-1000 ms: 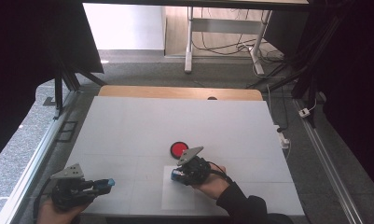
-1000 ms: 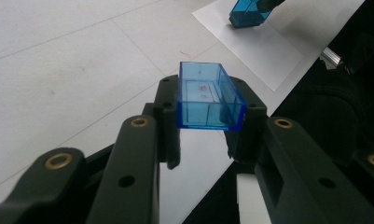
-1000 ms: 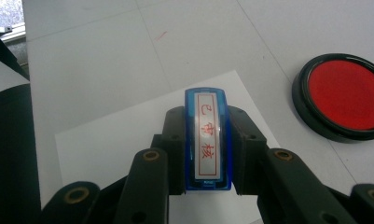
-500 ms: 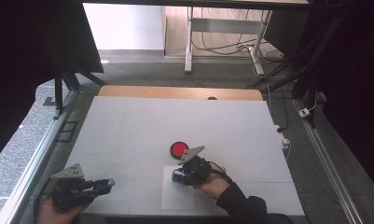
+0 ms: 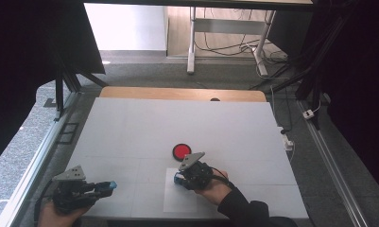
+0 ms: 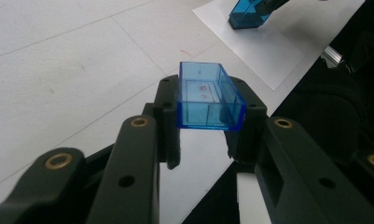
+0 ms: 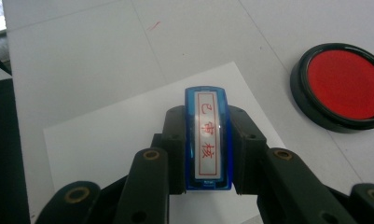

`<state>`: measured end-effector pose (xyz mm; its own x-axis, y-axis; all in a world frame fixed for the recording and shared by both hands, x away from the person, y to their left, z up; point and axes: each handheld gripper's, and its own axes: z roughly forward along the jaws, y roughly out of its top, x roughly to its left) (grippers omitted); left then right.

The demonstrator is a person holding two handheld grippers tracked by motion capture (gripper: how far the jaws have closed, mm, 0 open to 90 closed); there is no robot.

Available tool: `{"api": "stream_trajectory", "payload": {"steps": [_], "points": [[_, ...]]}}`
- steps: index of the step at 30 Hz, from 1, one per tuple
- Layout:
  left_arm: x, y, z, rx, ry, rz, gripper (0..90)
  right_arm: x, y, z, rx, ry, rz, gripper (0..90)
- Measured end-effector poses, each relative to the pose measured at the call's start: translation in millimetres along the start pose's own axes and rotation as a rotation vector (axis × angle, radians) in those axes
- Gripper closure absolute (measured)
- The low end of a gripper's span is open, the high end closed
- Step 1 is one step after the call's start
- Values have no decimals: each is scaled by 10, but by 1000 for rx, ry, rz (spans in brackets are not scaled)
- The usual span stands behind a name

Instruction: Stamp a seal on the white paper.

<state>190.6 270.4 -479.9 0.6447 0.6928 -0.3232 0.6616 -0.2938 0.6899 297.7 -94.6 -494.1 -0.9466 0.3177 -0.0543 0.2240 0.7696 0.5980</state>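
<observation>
Two grippers were at work near the front of the white table (image 5: 130,127), each clamped on a blue plastic piece. The left gripper (image 5: 102,187) had its jaws closed on the sides of a clear blue cap (image 6: 208,95), an open box-like shell held just above the tabletop, its hollow facing up in the left gripper view. Well off to that gripper's right, the right gripper (image 5: 180,178) gripped a blue stamp (image 7: 208,140) between its jaws, the white face with red characters framed in red turned toward its camera. Directly beneath the stamp lay a white sheet of paper (image 7: 124,135); whether the stamp touched it could not be told. Just beyond the right gripper's tips, off the paper, sat a round red ink pad (image 5: 181,151) in a black rim.
</observation>
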Motion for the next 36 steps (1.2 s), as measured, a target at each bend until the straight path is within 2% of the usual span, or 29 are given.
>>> {"api": "stream_trajectory", "payload": {"steps": [3,6,17,21,23,30,36], "points": [[1,1,1,0,0,0,687,42,12,2,9,-24,-21,714],[2,1,2,1,0,0,687,29,11,2,9,-18,-19,713],[4,2,2,3,-1,-2,687,-144,-54,7,-28,78,86,714],[5,1,3,2,-1,-3,687,-170,-64,8,-32,91,99,713],[6,1,2,3,-2,-2,687,-160,-61,9,-32,86,94,713],[5,2,3,3,-1,-2,687,-36,-24,7,-12,19,19,713],[5,2,3,3,-1,-2,687,-27,-25,5,-13,12,17,712]]}}
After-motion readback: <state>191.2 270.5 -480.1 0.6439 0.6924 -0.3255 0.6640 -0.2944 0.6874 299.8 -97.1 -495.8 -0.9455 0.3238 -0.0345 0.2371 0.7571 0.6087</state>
